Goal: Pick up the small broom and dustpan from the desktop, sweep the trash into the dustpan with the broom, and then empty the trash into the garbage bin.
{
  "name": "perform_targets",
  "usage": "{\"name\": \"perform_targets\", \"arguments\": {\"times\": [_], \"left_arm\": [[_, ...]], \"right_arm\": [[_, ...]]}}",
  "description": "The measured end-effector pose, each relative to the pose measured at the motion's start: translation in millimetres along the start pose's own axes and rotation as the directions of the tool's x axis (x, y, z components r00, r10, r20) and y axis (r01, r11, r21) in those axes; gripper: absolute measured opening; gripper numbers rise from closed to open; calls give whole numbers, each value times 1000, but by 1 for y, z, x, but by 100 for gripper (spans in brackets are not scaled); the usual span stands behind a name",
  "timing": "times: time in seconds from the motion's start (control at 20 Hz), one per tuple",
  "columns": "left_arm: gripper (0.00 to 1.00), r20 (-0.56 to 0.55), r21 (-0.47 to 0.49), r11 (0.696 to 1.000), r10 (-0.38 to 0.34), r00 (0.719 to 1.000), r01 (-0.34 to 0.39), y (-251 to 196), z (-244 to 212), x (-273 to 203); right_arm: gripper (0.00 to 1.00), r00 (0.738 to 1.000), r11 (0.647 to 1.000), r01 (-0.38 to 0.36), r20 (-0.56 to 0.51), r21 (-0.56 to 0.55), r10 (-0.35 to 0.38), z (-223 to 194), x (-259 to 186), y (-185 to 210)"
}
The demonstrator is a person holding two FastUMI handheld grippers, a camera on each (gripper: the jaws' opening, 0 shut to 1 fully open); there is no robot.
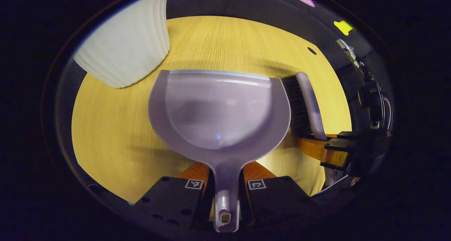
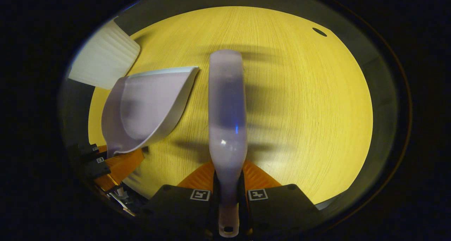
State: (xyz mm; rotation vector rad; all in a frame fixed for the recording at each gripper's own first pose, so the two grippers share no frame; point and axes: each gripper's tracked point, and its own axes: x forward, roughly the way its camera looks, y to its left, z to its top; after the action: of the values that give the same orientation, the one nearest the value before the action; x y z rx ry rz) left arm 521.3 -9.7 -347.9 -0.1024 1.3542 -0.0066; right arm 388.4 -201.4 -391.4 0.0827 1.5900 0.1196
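Left gripper view: left claw level, clamping dustpan handle.

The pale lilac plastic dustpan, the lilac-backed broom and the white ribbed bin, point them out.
pale lilac plastic dustpan point(image 1: 218, 110), left gripper view, inside of the scoop.
lilac-backed broom point(image 2: 227, 103), right gripper view, back of the head.
white ribbed bin point(image 1: 127, 47), left gripper view, outer wall.

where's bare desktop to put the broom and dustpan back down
The widest bare patch of the desktop lies to the broom's right, out to the small dark hole. A narrower strip runs beyond the dustpan's front lip. It is crowded at the left, where the white ribbed bin stands close to the dustpan, with the broom alongside.
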Motion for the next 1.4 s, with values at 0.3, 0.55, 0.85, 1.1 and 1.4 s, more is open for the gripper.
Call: {"name": "perform_targets", "arguments": {"times": [0.3, 0.55, 0.85, 1.1, 1.4], "left_arm": [[31, -20, 24, 1000, 17, 1000, -16, 1, 2, 2], [80, -32, 45, 999, 1, 999, 0, -11, 2, 0], [81, 107, 23, 999, 44, 993, -47, -19, -15, -61], [80, 516, 23, 1000, -19, 856, 8, -43, -28, -174], [80, 871, 109, 990, -53, 488, -86, -50, -77, -277]], "right_arm": [[28, 997, 998, -34, -73, 50, 37, -6, -2, 6], [74, 997, 998, -53, -52, 26, 54, -3, -9, 3], [97, 990, 994, -99, 100, -42, 103, -3, -55, 0], [96, 884, 991, -97, 450, -94, 129, -5, -162, -2], [96, 493, 992, -76, 861, -100, 124, -26, -261, 2]]}}
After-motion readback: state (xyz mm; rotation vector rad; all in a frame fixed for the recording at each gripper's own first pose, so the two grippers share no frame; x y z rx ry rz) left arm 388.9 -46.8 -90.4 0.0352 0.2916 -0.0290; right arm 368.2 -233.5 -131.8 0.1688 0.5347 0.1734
